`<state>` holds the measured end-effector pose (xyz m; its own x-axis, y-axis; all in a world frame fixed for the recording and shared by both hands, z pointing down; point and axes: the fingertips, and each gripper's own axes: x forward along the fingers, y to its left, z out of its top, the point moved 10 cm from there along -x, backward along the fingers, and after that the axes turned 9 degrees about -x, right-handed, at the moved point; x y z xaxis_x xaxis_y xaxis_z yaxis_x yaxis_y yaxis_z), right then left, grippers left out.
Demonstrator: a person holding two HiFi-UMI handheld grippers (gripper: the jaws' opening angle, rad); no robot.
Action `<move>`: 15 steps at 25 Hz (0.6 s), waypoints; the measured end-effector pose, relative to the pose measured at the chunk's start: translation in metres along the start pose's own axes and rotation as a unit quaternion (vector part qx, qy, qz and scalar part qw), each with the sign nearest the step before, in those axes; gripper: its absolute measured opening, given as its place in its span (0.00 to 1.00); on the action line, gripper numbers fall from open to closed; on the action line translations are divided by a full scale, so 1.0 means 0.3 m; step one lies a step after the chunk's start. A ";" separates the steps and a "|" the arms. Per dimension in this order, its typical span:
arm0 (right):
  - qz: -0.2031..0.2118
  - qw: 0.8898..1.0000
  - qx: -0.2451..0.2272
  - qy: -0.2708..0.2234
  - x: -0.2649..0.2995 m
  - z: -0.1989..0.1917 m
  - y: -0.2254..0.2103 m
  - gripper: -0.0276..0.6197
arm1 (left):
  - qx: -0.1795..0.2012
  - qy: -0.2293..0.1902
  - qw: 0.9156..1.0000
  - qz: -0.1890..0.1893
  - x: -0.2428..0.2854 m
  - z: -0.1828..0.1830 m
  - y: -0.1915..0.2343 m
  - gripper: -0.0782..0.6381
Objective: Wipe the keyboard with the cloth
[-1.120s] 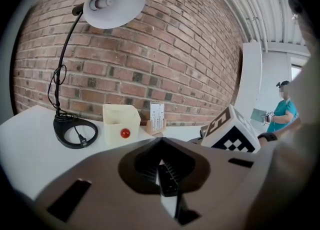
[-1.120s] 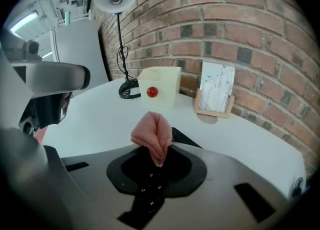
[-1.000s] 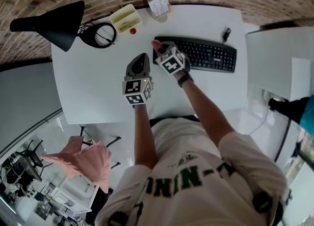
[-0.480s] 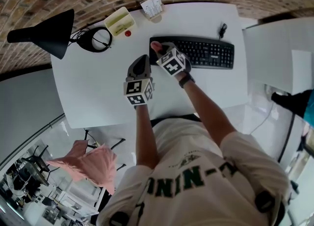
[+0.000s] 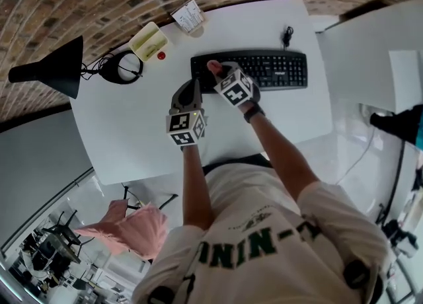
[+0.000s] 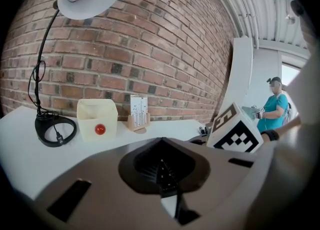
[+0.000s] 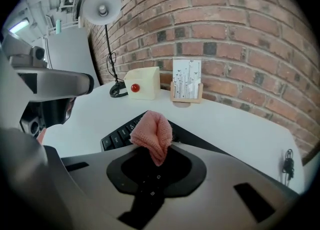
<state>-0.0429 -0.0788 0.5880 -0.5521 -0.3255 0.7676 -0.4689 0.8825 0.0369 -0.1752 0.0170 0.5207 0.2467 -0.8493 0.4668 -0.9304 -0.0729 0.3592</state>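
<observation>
One keyboard (image 5: 268, 70), one cloth (image 7: 152, 134), one lamp (image 5: 53, 68)

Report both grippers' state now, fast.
Left gripper: shut, nothing between its jaws.
Right gripper: shut on the pink knitted cloth.

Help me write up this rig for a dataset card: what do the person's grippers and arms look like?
The left gripper and the right gripper have grey-brown moulded bodies with a dark recess round the jaws; each carries a cube of black-and-white square markers. The person wears a white short-sleeved T-shirt with dark green lettering, and a dark wristband on the right wrist.
</observation>
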 end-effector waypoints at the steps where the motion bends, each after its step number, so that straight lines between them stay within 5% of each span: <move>1: -0.006 1.000 0.003 0.002 -0.012 -0.013 -0.007 0.09 | 0.004 0.002 1.000 -0.004 0.004 -0.003 -0.007 0.11; 15: -0.068 0.994 0.086 0.001 -0.172 -0.207 -0.143 0.09 | 0.037 0.037 0.997 -0.054 0.088 -0.031 -0.170 0.11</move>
<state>0.0485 -0.0788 0.5865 -0.4744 -0.4360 0.7648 -0.6496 0.7597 0.0302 -0.1187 0.0031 0.5222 0.3640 -0.7936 0.4876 -0.9138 -0.2031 0.3517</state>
